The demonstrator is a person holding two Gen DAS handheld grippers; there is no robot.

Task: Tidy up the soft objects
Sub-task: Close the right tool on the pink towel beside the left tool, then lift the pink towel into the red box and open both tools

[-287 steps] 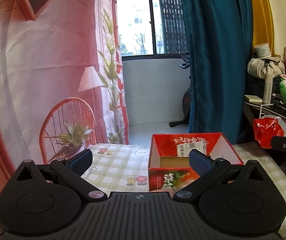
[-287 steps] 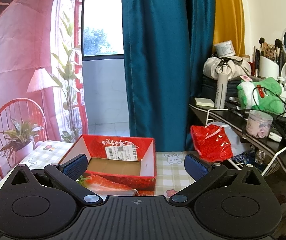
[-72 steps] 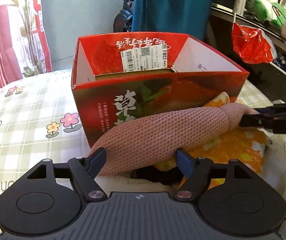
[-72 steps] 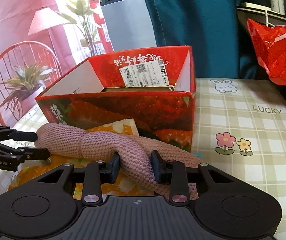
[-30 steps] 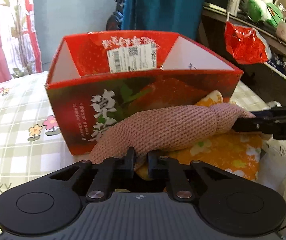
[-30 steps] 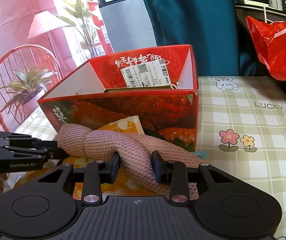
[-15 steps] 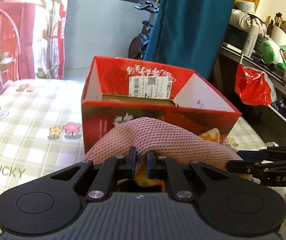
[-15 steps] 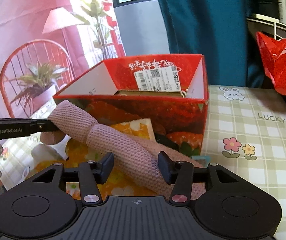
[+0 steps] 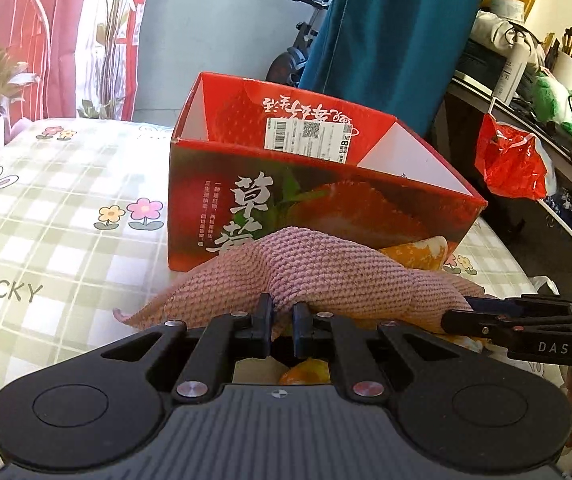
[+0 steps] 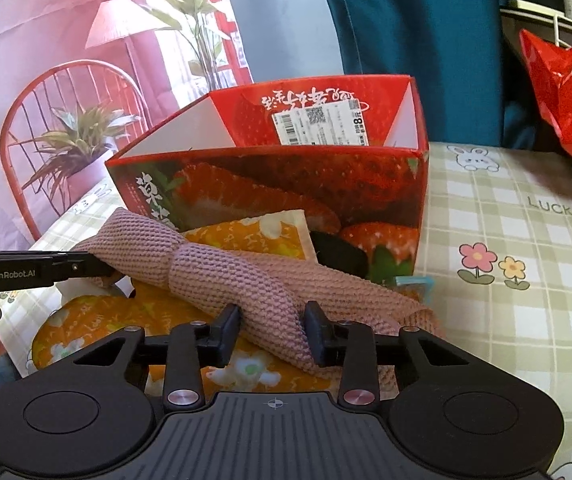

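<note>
The left gripper (image 9: 282, 312) has its jaws pinched tight on one end of the pink knitted cloth (image 9: 318, 276), with only a fold of knit between the pads. The right gripper (image 10: 272, 322) has its jaws closed around the other end of the same cloth (image 10: 221, 272), a thick roll of it filling the gap. Between the two grips the cloth is twisted into a rope and held up just in front of the red strawberry box (image 9: 326, 200).

Beneath the cloth lies an orange flowered fabric (image 10: 125, 320), spread on the tabletop and leaning against the box's front wall. A dark item (image 10: 338, 254) sits against that wall beside the orange fabric; what it is cannot be told. A small light-blue piece (image 10: 414, 282) shows at the box's near right corner.

The box stands open-topped on the checked tablecloth (image 9: 57, 208), printed with flowers, rabbits and the word LUCKY; its tall front wall rises between the held cloth and the interior, which carries a white barcode label (image 9: 310, 136) on the far wall.

Farther out, a teal curtain (image 9: 398, 32) hangs behind the box, a red plastic bag (image 9: 510, 160) hangs off a cluttered shelf to the right, and a pink printed backdrop (image 10: 45, 32) with a chair and plant stands to the left.
</note>
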